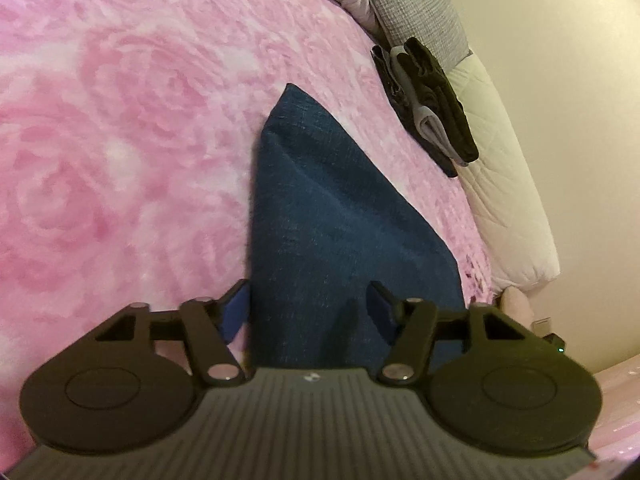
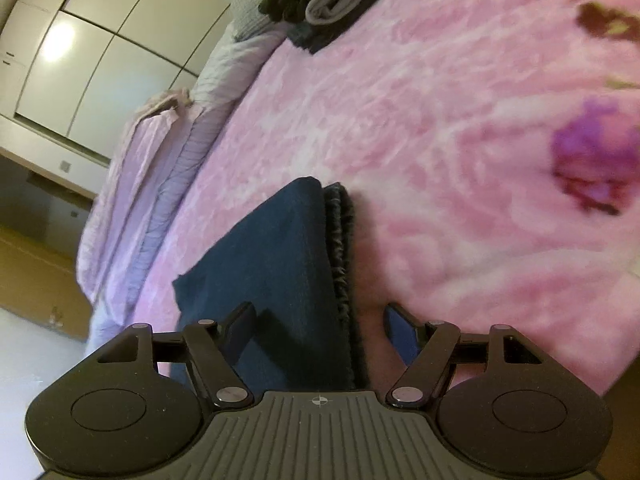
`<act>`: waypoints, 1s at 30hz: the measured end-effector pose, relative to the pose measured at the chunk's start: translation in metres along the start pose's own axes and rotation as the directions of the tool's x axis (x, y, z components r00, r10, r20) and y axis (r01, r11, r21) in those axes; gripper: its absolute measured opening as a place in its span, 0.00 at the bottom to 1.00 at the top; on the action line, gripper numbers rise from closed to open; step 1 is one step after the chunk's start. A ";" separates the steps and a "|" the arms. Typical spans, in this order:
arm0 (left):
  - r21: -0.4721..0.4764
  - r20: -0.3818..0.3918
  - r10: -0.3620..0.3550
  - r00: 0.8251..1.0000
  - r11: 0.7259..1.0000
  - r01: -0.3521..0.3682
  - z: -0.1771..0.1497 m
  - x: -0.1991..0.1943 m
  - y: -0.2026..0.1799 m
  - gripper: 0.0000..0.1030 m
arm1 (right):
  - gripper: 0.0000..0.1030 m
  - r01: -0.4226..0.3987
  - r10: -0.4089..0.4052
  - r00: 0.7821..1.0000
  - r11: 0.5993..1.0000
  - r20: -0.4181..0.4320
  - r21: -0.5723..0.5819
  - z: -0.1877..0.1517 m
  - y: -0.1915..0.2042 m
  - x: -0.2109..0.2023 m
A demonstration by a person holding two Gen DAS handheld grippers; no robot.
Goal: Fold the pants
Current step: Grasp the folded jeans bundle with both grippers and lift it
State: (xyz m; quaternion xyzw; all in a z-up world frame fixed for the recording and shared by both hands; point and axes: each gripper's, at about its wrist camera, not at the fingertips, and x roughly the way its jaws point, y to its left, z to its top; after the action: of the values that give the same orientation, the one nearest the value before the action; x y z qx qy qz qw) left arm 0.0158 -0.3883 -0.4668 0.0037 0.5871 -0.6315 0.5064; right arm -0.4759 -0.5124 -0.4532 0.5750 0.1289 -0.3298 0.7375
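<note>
- The blue pants [image 1: 332,216] lie on a bed under a pink rose-patterned blanket [image 1: 120,140]; in the left wrist view they run away from the camera and narrow to a corner.
- The left tool [image 1: 309,309] hangs low over the near end of the pants, its jaws partly open; the cloth lies between the blue pads [image 1: 236,312], and no pad visibly presses on it.
- In the right wrist view the pants [image 2: 280,260] show a folded edge with a dark frayed hem [image 2: 342,248] on the right side.
- The right tool [image 2: 320,330] stands over that edge with its jaws spread wide, one finger over the denim, the other over the blanket; it grips nothing.
- A stack of folded dark and grey clothes [image 1: 428,100] sits well apart near the bed's edge, beside a grey pillow [image 1: 416,12].
</note>
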 end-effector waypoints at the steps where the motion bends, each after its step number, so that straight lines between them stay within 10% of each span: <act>1: -0.002 -0.003 -0.002 1.000 1.000 0.002 0.001 0.003 0.000 0.53 | 0.64 -0.015 0.015 1.000 1.000 -0.008 0.009 0.002 -0.001 0.003; 14: -0.018 -0.022 -0.079 0.997 0.997 0.078 0.002 0.006 0.017 0.42 | 0.44 -0.110 0.108 0.989 0.994 -0.099 -0.019 0.002 -0.011 0.012; 30: 0.172 0.031 0.025 0.999 0.985 -0.030 0.003 0.010 -0.019 0.25 | 0.33 -0.021 0.013 0.999 0.984 -0.047 -0.175 -0.012 0.021 0.024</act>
State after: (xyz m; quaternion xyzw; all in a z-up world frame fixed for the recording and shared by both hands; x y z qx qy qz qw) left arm 0.0001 -0.4008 -0.4577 0.0466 0.5227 -0.6731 0.5211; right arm -0.4421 -0.5071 -0.4546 0.5165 0.1694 -0.2974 0.7849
